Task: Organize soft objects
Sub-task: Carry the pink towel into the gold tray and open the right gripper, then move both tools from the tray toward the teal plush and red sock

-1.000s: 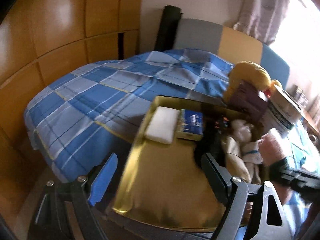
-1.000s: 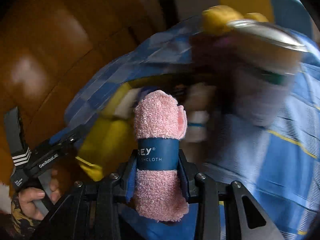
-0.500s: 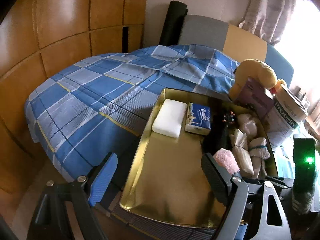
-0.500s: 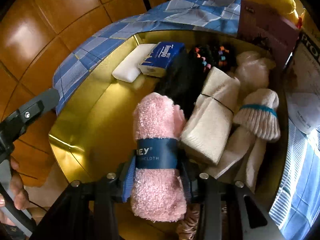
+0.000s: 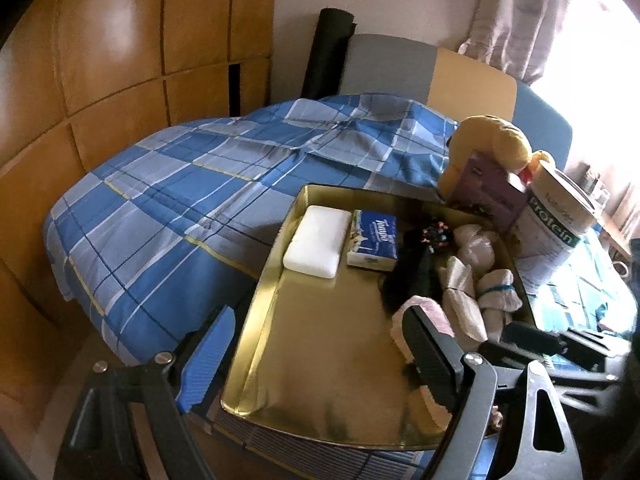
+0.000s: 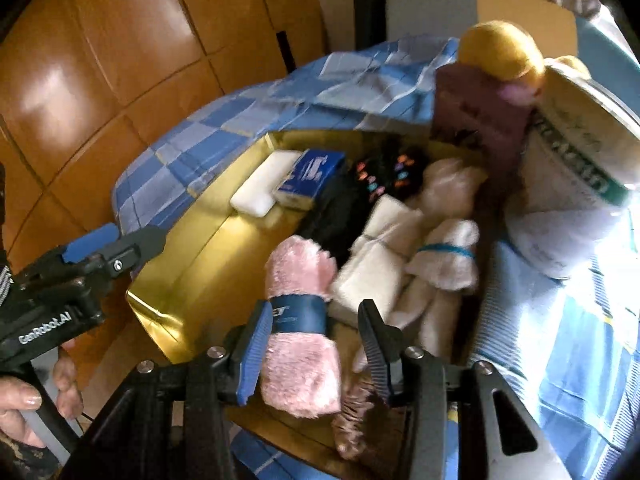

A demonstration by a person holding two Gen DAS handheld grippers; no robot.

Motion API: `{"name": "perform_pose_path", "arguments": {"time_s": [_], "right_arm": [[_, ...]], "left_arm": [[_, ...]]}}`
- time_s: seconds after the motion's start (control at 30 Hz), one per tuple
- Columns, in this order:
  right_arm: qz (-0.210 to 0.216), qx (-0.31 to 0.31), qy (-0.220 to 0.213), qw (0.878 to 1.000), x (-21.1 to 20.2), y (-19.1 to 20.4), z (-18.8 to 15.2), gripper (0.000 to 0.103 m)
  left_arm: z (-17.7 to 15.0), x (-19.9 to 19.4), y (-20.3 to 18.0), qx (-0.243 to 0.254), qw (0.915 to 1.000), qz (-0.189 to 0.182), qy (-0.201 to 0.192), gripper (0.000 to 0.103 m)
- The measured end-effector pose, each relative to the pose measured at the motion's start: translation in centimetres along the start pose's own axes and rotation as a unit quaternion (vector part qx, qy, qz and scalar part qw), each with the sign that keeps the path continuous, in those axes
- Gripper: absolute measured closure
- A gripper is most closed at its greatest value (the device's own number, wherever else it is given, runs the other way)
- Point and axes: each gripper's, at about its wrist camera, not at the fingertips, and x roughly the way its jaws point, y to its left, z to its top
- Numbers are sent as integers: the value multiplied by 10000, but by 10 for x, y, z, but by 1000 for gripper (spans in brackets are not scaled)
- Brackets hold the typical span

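Observation:
A gold tray (image 5: 320, 360) (image 6: 188, 248) lies on the bed. A rolled pink washcloth (image 6: 300, 320) (image 5: 420, 312) with a blue band lies in it beside white rolled cloths (image 6: 384, 256) and a black item (image 6: 340, 208). My right gripper (image 6: 316, 340) is open, its jaws apart on either side of the washcloth. A white pad (image 5: 318, 246) and a blue tissue pack (image 5: 374, 240) lie at the tray's far end. My left gripper (image 5: 316, 356) is open and empty above the tray's near end.
A blue checked blanket (image 5: 180, 216) covers the bed. A yellow plush toy (image 5: 492, 140), a purple box (image 5: 488, 192) and a protein tub (image 5: 556, 216) stand behind the tray. A wooden panel wall (image 5: 100, 60) is at the left.
My right gripper brought the pink washcloth down into the tray beside the white cloths and has opened its jaws off it. The left gripper has barely moved.

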Motion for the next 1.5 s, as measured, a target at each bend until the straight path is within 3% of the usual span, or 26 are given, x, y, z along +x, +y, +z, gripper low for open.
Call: {"name": "perform_pose_path", "arguments": {"time_s": [0.47,0.77,0.93,1.07,1.17,1.3,1.5], "right_arm": [[-973,616,-798,9901,-82,-81,-10,58],[-2016,1227,-1144,9650,-139,-169,-27,58],[-2827,1823,-1478,9301,-178,-231,-46,58],[-3575,2447,-1702,8851,-202,-285,-73,58],[-3995,3102,-1749,8447,-211,-323,-105,58],[-3589,4056,-2158,8125,-234,-351,-130,58],[-3093,4689,-2534,7876,-249,-363,-155,58]], "left_arm": [[-3,-13,-47,599,9975,-378,-43,17],[-8,-20,-93,1162,9905,-735,-21,17],[-13,-23,-120,1513,9841,-930,-2,17],[-17,-25,-142,1790,9782,-1048,8,17],[-20,-24,-156,1928,9748,-1116,78,17],[-25,-19,-175,2114,9698,-1201,184,17],[-32,-14,-208,2370,9587,-1527,382,17]]}}
